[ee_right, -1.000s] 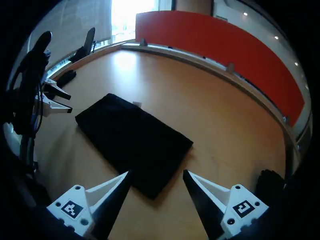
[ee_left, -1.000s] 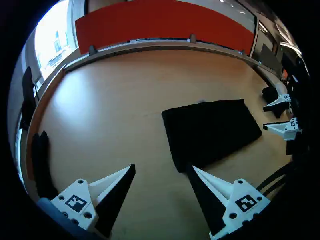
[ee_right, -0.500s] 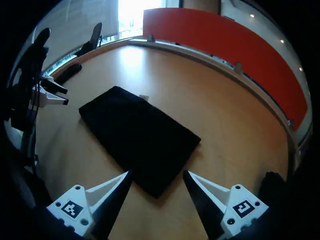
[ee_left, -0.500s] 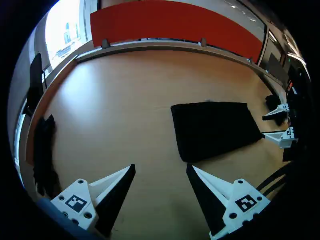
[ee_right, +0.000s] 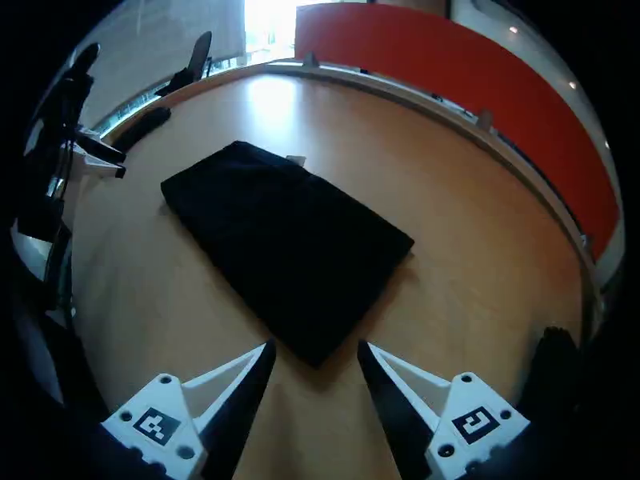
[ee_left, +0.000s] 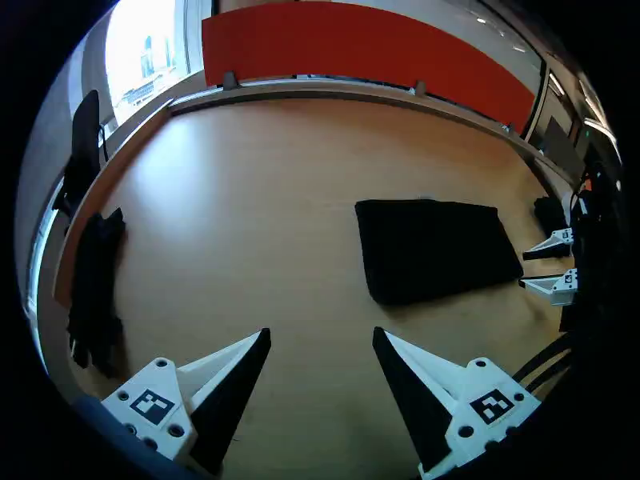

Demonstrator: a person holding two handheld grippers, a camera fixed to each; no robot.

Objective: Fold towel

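Hovering my right claw (ee_right: 316,344), fingers apart, just short of the near corner of the black towel (ee_right: 288,248) on the table (ee_right: 480,264). I am aiming low to pinch every layer; my left claw (ee_left: 320,332) is hanging open too

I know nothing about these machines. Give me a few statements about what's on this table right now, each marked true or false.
1. The black towel lies flat on the wooden table. True.
2. The right gripper is clamped on the towel. False: its jaws stand open, gripping nothing.
3. A red panel stands along the table's far edge. True.
4. The left gripper holds a towel corner. False: it is open over bare table, apart from the towel.
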